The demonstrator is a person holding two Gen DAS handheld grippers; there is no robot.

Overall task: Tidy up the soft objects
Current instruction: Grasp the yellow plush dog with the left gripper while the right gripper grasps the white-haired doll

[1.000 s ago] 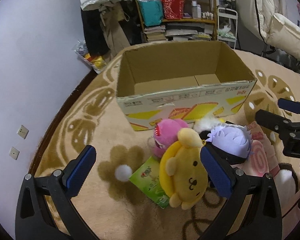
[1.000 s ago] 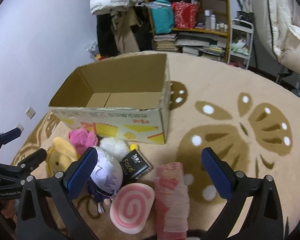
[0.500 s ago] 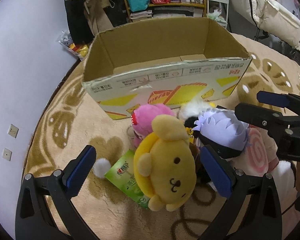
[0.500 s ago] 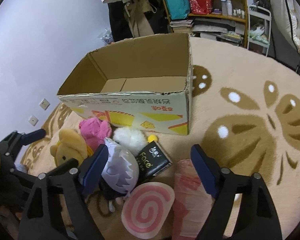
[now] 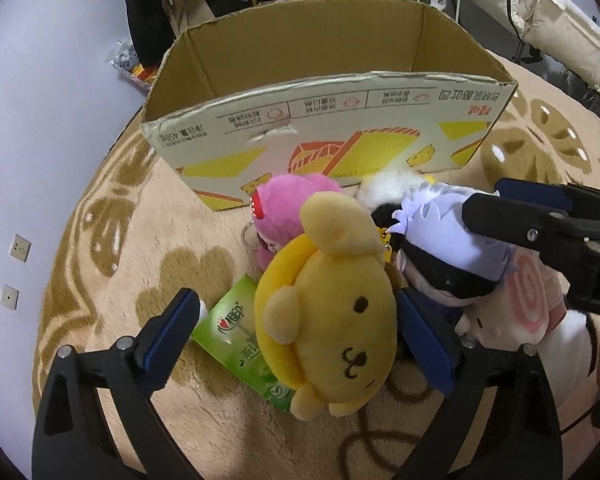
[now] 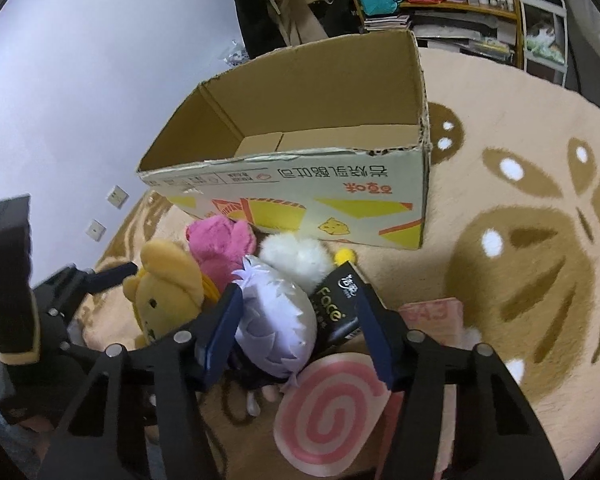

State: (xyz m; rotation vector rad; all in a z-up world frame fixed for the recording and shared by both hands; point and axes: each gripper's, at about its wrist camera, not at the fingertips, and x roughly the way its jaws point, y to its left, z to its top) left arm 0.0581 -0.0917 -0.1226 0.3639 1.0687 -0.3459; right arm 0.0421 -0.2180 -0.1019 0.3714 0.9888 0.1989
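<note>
The left tool (image 5: 300, 336) stood released around the yellow plush (image 5: 332, 320); the right tool (image 6: 300, 332), also released, straddled the lavender-haired doll (image 6: 276, 320)

yellow dog plush (image 5: 332, 320): short matt fleece
lavender-haired doll (image 6: 276, 320): smooth felt-like cloth
cardboard box (image 5: 340, 136): raw brown board inside, printed slightly glossy outside, torn rim
carpet (image 6: 520, 280): deep fuzzy pile
green tissue pack (image 5: 236, 328): glossy plastic film
left tool (image 5: 300, 340): matt black plastic, blue rubbery pads
</note>
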